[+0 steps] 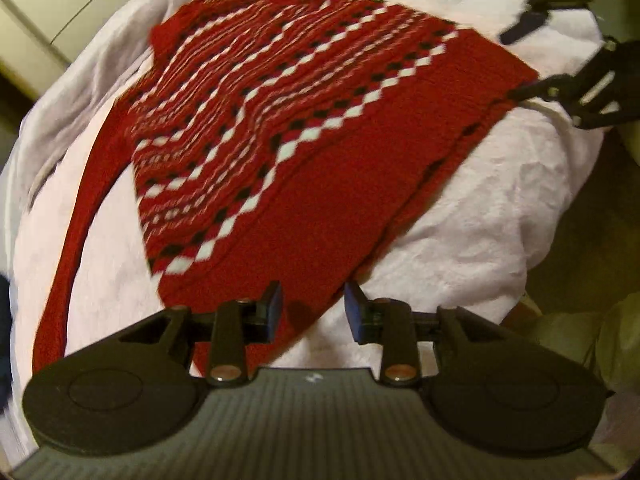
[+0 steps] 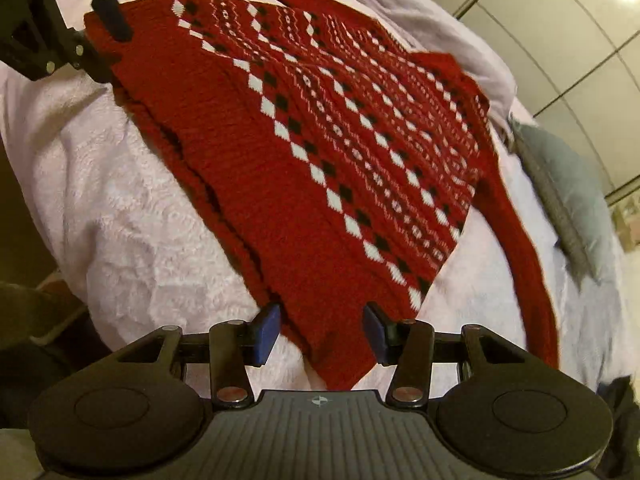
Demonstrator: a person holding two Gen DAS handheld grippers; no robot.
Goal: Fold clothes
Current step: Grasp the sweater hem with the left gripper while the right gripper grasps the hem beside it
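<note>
I am looking along both grippers at a red knitted sweater point(image 1: 328, 184) that is lying spread flat on a bed covered with a white textured bedspread point(image 1: 480, 216). Taking the sweater as my landmark, bare bedspread is showing on both long sides of it, and past its hem the bed edge is dropping away into dark floor, so the open room is mostly to the sides. Beyond its far end a pale crumpled blanket point(image 2: 452, 36) is bunching up, and a grey pillow point(image 2: 568, 200) is lying near the long sleeve point(image 2: 532, 264) that is trailing off one side.

The sweater's long axis is running away from me, hem nearest, shoulders toward the blanket. The lower band is plain ribbed red; above it, rows of white and black diamonds are crossing the body.

My left gripper point(image 1: 314, 308) is hovering at one hem corner with its blue pads point(image 1: 273, 304) spread apart, the red fabric lying between and under them but not pinched. My right gripper point(image 2: 320, 334) is sitting at the other hem corner, its pads point(image 2: 266, 334) likewise parted on either side of the corner, with no squeeze on the cloth. Pale cabinet doors point(image 2: 568, 40) are standing behind the blanket.
</note>
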